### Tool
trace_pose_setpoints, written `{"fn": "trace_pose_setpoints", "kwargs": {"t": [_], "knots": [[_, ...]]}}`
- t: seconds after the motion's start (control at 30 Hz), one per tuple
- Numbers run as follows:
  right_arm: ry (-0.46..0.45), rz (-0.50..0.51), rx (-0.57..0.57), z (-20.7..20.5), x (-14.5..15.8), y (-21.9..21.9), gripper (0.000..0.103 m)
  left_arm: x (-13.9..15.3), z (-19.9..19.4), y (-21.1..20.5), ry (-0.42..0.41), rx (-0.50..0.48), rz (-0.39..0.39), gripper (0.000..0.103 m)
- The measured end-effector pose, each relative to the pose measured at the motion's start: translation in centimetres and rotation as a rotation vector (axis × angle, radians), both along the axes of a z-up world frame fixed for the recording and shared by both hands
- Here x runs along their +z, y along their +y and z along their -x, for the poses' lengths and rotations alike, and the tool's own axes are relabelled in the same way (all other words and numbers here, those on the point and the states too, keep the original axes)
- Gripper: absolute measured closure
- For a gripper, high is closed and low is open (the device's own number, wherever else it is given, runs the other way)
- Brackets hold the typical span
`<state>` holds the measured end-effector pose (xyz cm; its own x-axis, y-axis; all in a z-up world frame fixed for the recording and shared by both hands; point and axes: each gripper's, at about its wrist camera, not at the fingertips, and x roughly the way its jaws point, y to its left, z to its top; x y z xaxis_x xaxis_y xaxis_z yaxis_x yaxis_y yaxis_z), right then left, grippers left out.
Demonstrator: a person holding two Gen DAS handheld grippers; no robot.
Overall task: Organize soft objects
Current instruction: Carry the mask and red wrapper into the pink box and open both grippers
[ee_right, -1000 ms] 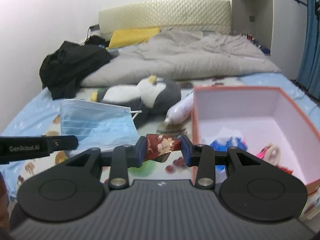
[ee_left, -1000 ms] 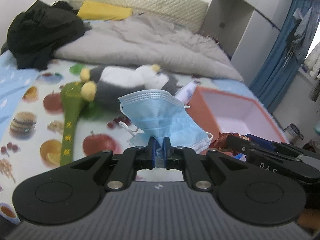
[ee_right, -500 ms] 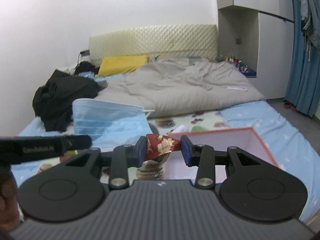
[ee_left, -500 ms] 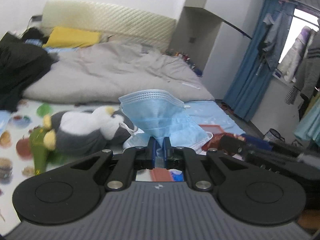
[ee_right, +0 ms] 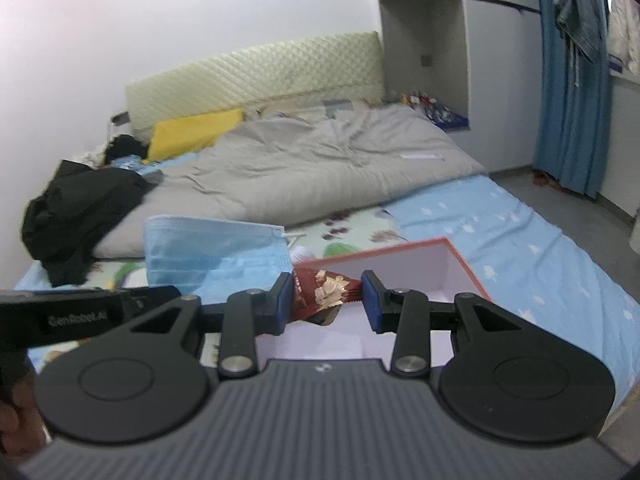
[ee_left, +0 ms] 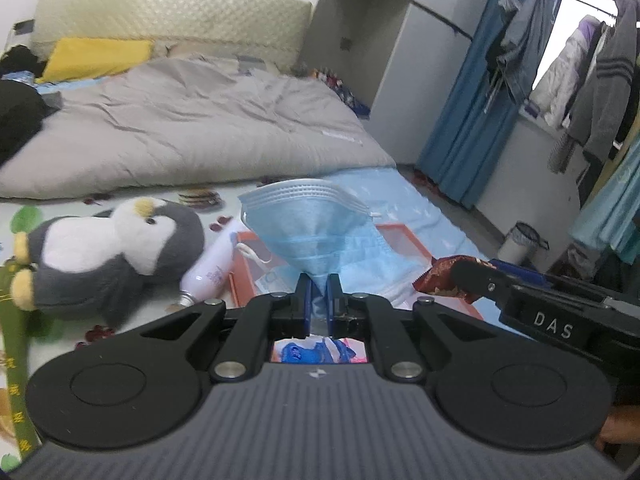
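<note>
My left gripper [ee_left: 319, 294] is shut on a light blue face mask [ee_left: 320, 232] and holds it above the pink box with an orange rim [ee_left: 404, 236]. The mask also shows in the right wrist view [ee_right: 212, 252]. My right gripper [ee_right: 327, 300] is shut on a dark red snack packet [ee_right: 324, 294] with a gold pattern, over the same box [ee_right: 420, 264]. The packet shows in the left wrist view [ee_left: 440, 276]. Blue and white items lie inside the box [ee_left: 316, 350].
A grey and white penguin plush [ee_left: 108, 252] lies on the fruit-print sheet beside a white bottle [ee_left: 216, 264] and a green strip [ee_left: 16, 360]. A grey duvet [ee_left: 180, 128], yellow pillow [ee_left: 96, 56] and black clothes [ee_right: 76, 212] lie behind. A small bin [ee_left: 520, 240] stands on the floor.
Both grippers have lifted and moved right with the mask and the packet. They now hang over the box, which sits lower and closer in both views.
</note>
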<state>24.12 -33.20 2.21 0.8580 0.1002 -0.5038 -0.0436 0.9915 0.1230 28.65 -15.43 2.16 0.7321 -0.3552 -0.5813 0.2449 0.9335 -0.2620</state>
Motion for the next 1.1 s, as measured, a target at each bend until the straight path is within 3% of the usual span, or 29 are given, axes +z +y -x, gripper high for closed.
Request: {"fn": "trace_pose_setpoints", "kwargs": {"t": [0.33, 0.6, 0.83, 0.97, 1.1], "knots": [[0.138, -0.007, -0.082, -3.7, -5.6, -4.0, 0.062, -6.2, -7.1, -4.5, 0.12, -0.086, -0.045, 0.094], [0.26, -0.026, -0.113, -5.9, -10.0, -5.6, 0.062, -10.5, -10.5, -6.0, 0.209, -0.113, -0.076, 0.094], [0.297, -0.055, -0.108, -5.6, -11.0, -5.8, 0.062, -11.4, -10.5, -5.5, 0.246, -0.112, -0.089, 0.092], [0.304, -0.061, -0.11, -5.5, -10.6, -5.8, 0.046, -10.9, -9.9, -5.2, 0.249, -0.106, -0.107, 0.082], [0.27, -0.074, -0.108, -4.7, -9.3, -5.9, 0.043, -9.4, -9.0, -4.6, 0.225, -0.105, -0.111, 0.078]]}}
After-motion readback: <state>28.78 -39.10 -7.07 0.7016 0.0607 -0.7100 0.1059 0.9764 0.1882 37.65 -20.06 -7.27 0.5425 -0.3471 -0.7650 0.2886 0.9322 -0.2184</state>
